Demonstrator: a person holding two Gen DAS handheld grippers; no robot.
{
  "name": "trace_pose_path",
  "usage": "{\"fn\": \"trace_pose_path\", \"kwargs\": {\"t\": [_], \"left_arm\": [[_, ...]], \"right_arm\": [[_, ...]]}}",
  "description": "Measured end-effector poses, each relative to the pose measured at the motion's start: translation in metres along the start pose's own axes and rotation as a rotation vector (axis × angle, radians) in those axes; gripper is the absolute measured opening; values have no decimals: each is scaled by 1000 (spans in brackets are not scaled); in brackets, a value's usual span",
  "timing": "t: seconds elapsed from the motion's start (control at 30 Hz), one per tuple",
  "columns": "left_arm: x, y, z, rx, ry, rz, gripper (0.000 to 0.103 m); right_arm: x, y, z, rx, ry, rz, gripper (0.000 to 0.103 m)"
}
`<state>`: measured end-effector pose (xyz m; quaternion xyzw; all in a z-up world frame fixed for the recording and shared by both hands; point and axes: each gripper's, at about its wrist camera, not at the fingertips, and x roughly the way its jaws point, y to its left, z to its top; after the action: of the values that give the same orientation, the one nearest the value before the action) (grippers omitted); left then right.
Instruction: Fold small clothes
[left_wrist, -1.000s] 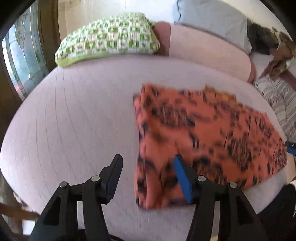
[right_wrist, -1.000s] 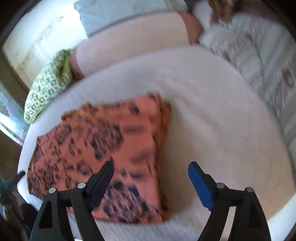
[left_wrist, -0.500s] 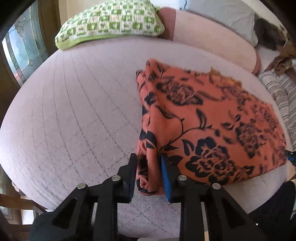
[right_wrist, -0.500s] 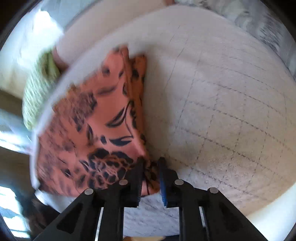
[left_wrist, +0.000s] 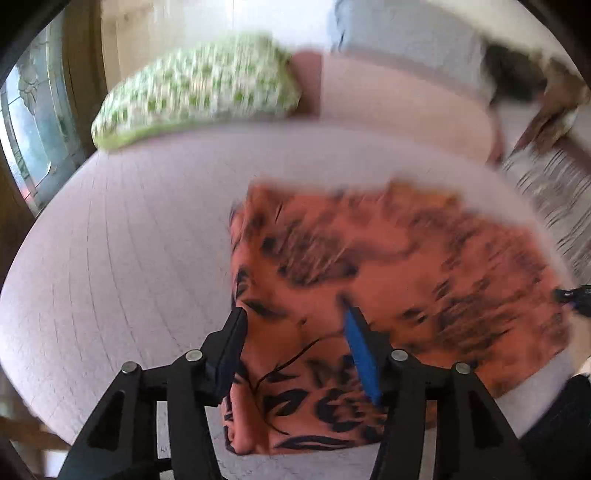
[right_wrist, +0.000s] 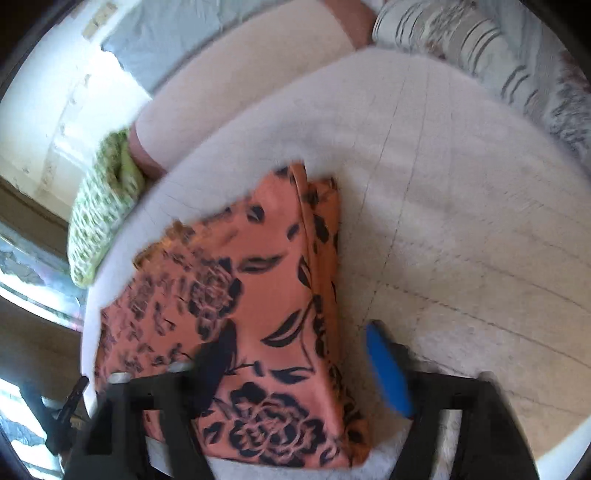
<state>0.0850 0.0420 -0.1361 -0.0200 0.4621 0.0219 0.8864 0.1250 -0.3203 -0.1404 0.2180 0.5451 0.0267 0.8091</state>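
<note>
Motion blur smears most of the left wrist view: the far half of the cloth shows its dark print only as streaks, and the green pillow has lost its pattern edges. The dark heap at the top right is too smeared to name. Another dark part pokes in at the right edge, cut off there. The left gripper hides the cloth's near edge behind its fingers.

In the right wrist view the right gripper is itself blurred, its dark finger melting into the print. The striped bedding runs out of frame.
</note>
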Motion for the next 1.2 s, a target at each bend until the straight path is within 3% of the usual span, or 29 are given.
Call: {"fn": "trace_pose_path", "kwargs": {"t": [0.07, 0.2, 0.23, 0.33, 0.5, 0.6, 0.67, 0.73, 0.83, 0.9, 0.93, 0.97, 1.0, 1.03, 1.07, 1.1, 1.2], "left_arm": [[12, 7, -5, -17, 25, 32, 56], [-4, 17, 1, -52, 3, 3, 56], [-9, 17, 2, -46, -9, 6, 56], [-20, 12, 13, -32, -50, -25, 56], [-20, -8, 23, 24, -82, -72, 61], [3, -15, 19, 45, -45, -58, 62], [18, -16, 12, 41, -11, -53, 63], [15, -14, 10, 44, -36, -65, 63], [16, -15, 9, 57, -39, -76, 63], [18, -14, 10, 49, -41, -78, 64], [18, -16, 10, 51, -39, -75, 64], [18, -16, 9, 53, -37, -76, 64], [18, -16, 9, 55, -32, -79, 64], [17, -14, 9, 54, -29, -82, 64], [16, -14, 9, 55, -23, -86, 64], [14, -13, 9, 55, -21, -86, 64], [5, -8, 9, 26, -20, -101, 64]], "right_arm": [[1, -7, -2, 37, -9, 2, 15], [-11, -12, -3, 83, -25, 72, 21], [-16, -14, -1, 96, -41, 82, 30], [-27, -16, 19, 111, -122, 86, 81], [0, 0, 66, 33, -128, 59, 82], [34, 3, 84, 9, -43, 31, 77], [45, 12, 85, -32, 7, 27, 16], [24, 28, 85, -86, -66, 20, 14], [4, 32, 84, -108, -167, -22, 13], [31, 17, 84, -71, -89, -19, 14], [43, 6, 81, -24, -54, 6, 20], [43, -2, 79, 21, -65, 48, 20], [37, -9, 78, 81, -78, 86, 25], [31, -15, 75, 140, -81, 111, 38], [25, -18, 73, 159, -84, 128, 62], [17, -17, 69, 155, -97, 131, 68], [-14, -15, 54, 120, -104, 138, 69]]}}
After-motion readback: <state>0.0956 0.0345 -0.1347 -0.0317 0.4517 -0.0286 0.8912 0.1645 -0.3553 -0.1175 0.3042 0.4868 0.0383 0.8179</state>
